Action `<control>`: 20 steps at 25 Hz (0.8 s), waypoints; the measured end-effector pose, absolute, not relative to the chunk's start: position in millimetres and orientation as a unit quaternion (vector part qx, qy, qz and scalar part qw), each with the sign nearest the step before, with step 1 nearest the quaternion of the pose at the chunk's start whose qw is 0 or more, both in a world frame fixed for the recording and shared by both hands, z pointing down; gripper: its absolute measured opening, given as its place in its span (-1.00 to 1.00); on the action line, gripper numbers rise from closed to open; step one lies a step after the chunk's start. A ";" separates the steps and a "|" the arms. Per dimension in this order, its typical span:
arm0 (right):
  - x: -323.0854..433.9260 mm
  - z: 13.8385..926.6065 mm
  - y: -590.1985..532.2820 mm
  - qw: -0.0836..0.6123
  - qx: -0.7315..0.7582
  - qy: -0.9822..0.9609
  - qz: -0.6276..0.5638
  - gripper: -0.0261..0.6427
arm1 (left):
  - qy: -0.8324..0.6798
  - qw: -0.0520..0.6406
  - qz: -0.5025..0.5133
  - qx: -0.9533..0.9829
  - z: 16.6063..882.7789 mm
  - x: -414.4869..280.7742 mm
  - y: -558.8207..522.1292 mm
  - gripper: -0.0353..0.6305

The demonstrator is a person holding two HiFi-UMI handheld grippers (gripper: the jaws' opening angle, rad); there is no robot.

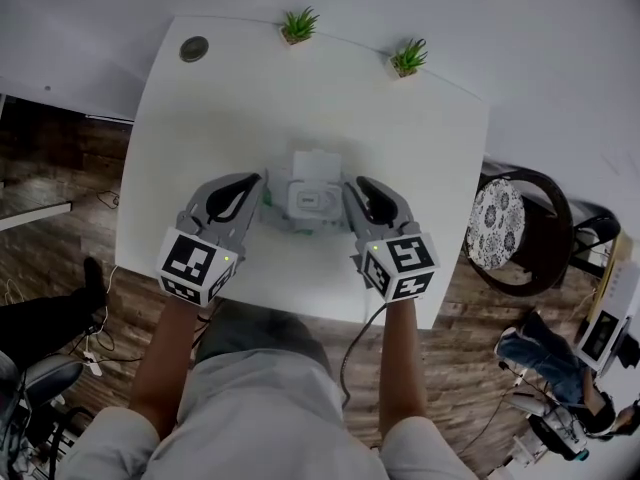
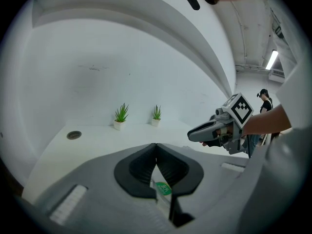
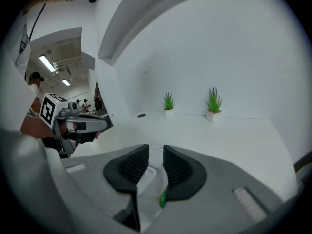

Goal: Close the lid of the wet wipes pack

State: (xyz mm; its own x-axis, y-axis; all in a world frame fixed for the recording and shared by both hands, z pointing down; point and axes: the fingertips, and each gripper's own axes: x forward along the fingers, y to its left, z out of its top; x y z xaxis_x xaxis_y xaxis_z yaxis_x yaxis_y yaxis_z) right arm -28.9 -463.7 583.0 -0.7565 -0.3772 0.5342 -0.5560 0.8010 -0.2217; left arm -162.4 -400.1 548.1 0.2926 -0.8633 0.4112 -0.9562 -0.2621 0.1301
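One white wet wipes pack (image 1: 312, 206), lid (image 1: 312, 162) open

A lab or test studio, dressed a little like an office. A plain white table (image 1: 200, 118) stands against a bare white wall (image 1: 450, 8). It has a cable hole (image 1: 194, 49) at its 11 o'clock corner, one small potted plant (image 1: 298, 25) at 12 o'clock and another plant (image 1: 408, 58) at 1 o'clock. On the wood-look floor (image 1: 60, 168) loose cables (image 1: 95, 356) trail at 8 o'clock, a cushioned chair (image 1: 497, 223) sits at 3 o'clock and equipment (image 1: 603, 330) at 4 o'clock. The left gripper view shows a strip light (image 2: 271, 59) on a bare ceiling and a person (image 2: 265, 99) standing at 3 o'clock
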 end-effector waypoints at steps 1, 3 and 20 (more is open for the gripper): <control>-31.8 586.4 -464.3 0.246 0.244 -0.920 0.184 -0.62 | -0.579 0.180 0.130 0.784 549.6 -161.5 -399.9 -0.88; -37.3 593.5 -465.6 0.259 0.224 -0.922 0.180 -0.62 | -0.578 0.183 0.131 0.784 552.8 -160.4 -397.7 -0.87; -77.3 629.0 -495.0 0.336 0.077 -0.921 0.180 -0.61 | -0.568 0.192 0.140 0.788 568.2 -160.3 -393.6 -0.87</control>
